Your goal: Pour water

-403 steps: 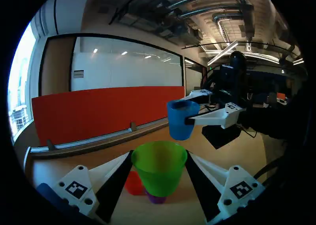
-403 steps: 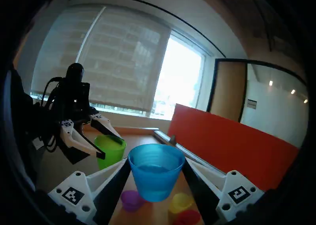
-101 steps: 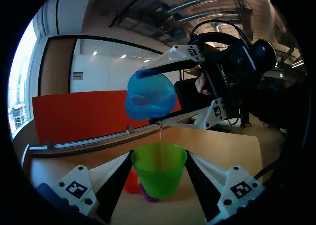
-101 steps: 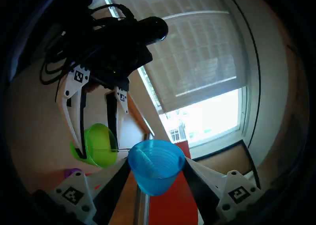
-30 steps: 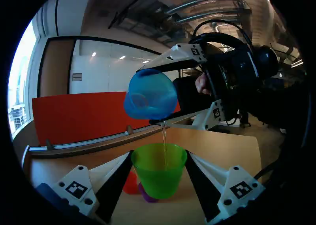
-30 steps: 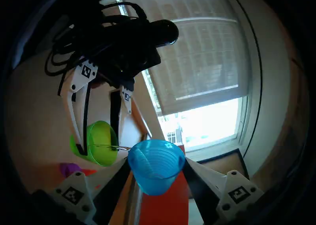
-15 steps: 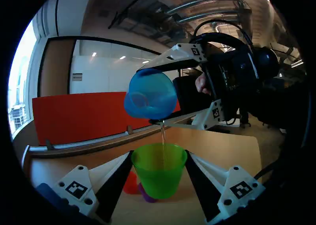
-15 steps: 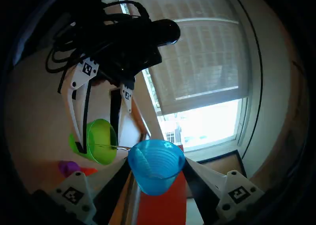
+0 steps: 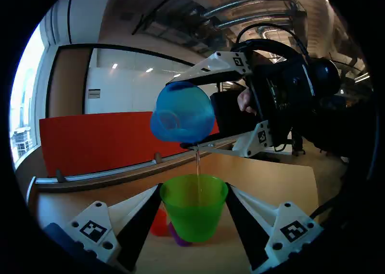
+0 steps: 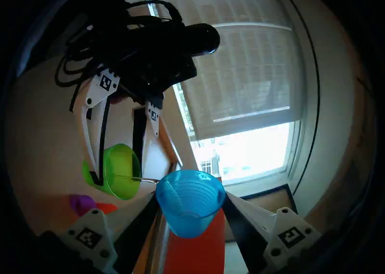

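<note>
The right gripper point(image 10: 191, 207) is pinching the blue cup point(image 9: 183, 112) across its wall, holding it tipped just above the green cup point(image 9: 194, 207); a thin stream of water point(image 9: 198, 170) is falling into that cup; the left gripper point(image 9: 193, 212) is clamping the green cup from both sides, upright above the table point(image 9: 274, 173). Both cups are looking like light, thin plastic, likely flexing under a hard squeeze; a mid-wall hold is seeming soundest; the fill level is hard to judge.

Tilted cup point(image 9: 183, 112) above upright cup point(image 9: 194, 211), table point(image 9: 274, 170) below.
</note>
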`<action>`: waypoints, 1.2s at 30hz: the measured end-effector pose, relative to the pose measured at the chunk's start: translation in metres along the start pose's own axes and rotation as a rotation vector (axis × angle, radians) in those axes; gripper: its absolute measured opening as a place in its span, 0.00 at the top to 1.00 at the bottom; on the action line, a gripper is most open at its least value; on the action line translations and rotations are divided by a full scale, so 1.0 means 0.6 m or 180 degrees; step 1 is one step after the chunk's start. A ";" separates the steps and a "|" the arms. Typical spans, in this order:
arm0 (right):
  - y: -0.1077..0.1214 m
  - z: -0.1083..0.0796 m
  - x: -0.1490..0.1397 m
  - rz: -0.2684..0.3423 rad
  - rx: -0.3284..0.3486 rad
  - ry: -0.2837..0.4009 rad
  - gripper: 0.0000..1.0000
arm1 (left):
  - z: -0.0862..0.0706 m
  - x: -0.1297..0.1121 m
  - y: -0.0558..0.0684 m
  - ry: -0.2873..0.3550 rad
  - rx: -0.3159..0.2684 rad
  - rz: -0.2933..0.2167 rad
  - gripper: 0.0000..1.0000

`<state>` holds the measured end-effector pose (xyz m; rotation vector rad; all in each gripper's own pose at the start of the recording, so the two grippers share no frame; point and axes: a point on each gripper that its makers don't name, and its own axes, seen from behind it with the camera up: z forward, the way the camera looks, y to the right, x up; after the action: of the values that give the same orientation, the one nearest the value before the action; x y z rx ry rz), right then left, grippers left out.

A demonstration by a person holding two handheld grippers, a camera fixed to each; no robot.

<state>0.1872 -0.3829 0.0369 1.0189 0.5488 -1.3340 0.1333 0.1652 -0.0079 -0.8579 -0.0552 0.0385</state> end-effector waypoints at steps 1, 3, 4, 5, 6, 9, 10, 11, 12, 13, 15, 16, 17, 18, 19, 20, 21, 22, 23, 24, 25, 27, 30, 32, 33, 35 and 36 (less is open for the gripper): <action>0.000 0.000 0.000 -0.0008 0.0000 -0.0002 0.09 | 0.000 0.000 0.000 -0.0001 0.0000 0.0001 0.10; -0.001 0.000 -0.001 -0.0024 0.0001 -0.0006 0.09 | 0.001 -0.001 0.001 -0.0003 -0.0001 0.0002 0.10; 0.000 0.000 -0.001 -0.0028 0.0000 -0.0006 0.09 | 0.001 -0.001 0.000 -0.0003 -0.0001 0.0002 0.10; 0.000 -0.001 -0.001 -0.0031 -0.0001 -0.0006 0.09 | 0.001 -0.001 0.000 -0.0003 -0.0001 0.0002 0.10; 0.001 -0.001 -0.001 -0.0035 -0.0003 -0.0006 0.09 | 0.001 -0.001 0.000 -0.0002 -0.0001 0.0002 0.10; 0.002 -0.001 -0.001 -0.0047 -0.0004 -0.0010 0.09 | 0.001 0.000 0.000 0.0002 0.0000 -0.0001 0.10; 0.002 -0.001 -0.001 -0.0053 -0.0004 -0.0011 0.09 | 0.001 0.000 0.000 0.0002 0.0000 -0.0001 0.10; 0.002 -0.002 -0.001 -0.0060 -0.0004 -0.0013 0.09 | 0.001 0.000 0.000 0.0001 -0.0001 -0.0001 0.10; 0.001 -0.002 -0.001 -0.0067 -0.0005 -0.0014 0.09 | 0.001 0.000 0.000 0.0000 -0.0001 0.0000 0.10; 0.001 -0.002 0.000 -0.0073 -0.0005 -0.0015 0.09 | 0.001 0.001 0.000 -0.0001 -0.0001 0.0001 0.10; 0.001 -0.001 0.000 -0.0085 -0.0004 -0.0016 0.09 | 0.001 0.001 0.001 -0.0003 -0.0002 0.0004 0.10; 0.001 -0.001 0.001 -0.0088 -0.0005 -0.0015 0.09 | 0.001 0.001 0.001 -0.0002 -0.0003 0.0004 0.10; 0.001 -0.001 0.001 -0.0091 -0.0006 -0.0015 0.09 | 0.001 0.002 0.002 -0.0002 -0.0005 0.0004 0.10; 0.001 -0.001 0.002 -0.0094 -0.0007 -0.0015 0.09 | 0.001 0.002 0.002 -0.0001 -0.0006 0.0005 0.10; 0.001 -0.001 0.002 -0.0097 -0.0007 -0.0014 0.09 | 0.001 0.002 0.003 -0.0001 -0.0007 0.0005 0.10; 0.001 -0.001 0.002 -0.0099 -0.0008 -0.0014 0.09 | 0.001 0.002 0.003 -0.0001 -0.0008 0.0004 0.10; 0.002 -0.001 0.002 -0.0101 -0.0008 -0.0013 0.09 | 0.001 0.002 0.004 -0.0001 -0.0009 0.0004 0.10; 0.002 -0.002 0.002 -0.0105 -0.0008 -0.0013 0.09 | 0.002 0.002 0.005 -0.0002 -0.0011 0.0005 0.10; 0.002 -0.002 0.003 -0.0109 -0.0008 -0.0012 0.09 | 0.002 0.002 0.006 -0.0003 -0.0014 0.0006 0.10; 0.002 -0.003 0.003 -0.0113 -0.0008 -0.0012 0.09 | 0.002 0.002 0.006 -0.0005 -0.0017 0.0007 0.10; 0.002 -0.003 0.002 -0.0117 -0.0009 -0.0013 0.09 | 0.003 0.002 0.006 -0.0007 -0.0017 0.0009 0.10; 0.003 -0.004 0.002 -0.0125 -0.0011 -0.0017 0.09 | 0.004 0.000 0.007 -0.0012 -0.0017 0.0014 0.10; 0.003 -0.005 0.001 -0.0133 -0.0008 -0.0021 0.09 | 0.004 0.001 0.007 -0.0010 -0.0015 0.0015 0.10; 0.004 -0.005 0.000 -0.0142 -0.0011 -0.0022 0.09 | 0.004 0.000 0.006 -0.0006 -0.0015 0.0010 0.10; 0.004 -0.005 0.000 -0.0148 -0.0012 -0.0023 0.09 | 0.004 0.000 0.005 -0.0004 -0.0015 0.0007 0.10; 0.004 -0.005 0.000 -0.0157 -0.0013 -0.0024 0.09 | 0.005 0.000 0.004 -0.0004 -0.0012 0.0003 0.10; 0.004 -0.005 0.000 -0.0163 -0.0013 -0.0024 0.09 | 0.005 -0.001 0.003 -0.0004 -0.0010 0.0001 0.10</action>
<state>0.1900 -0.3806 0.0361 1.0018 0.5748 -1.3808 0.1325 0.1684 -0.0074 -0.8610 -0.0562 0.0392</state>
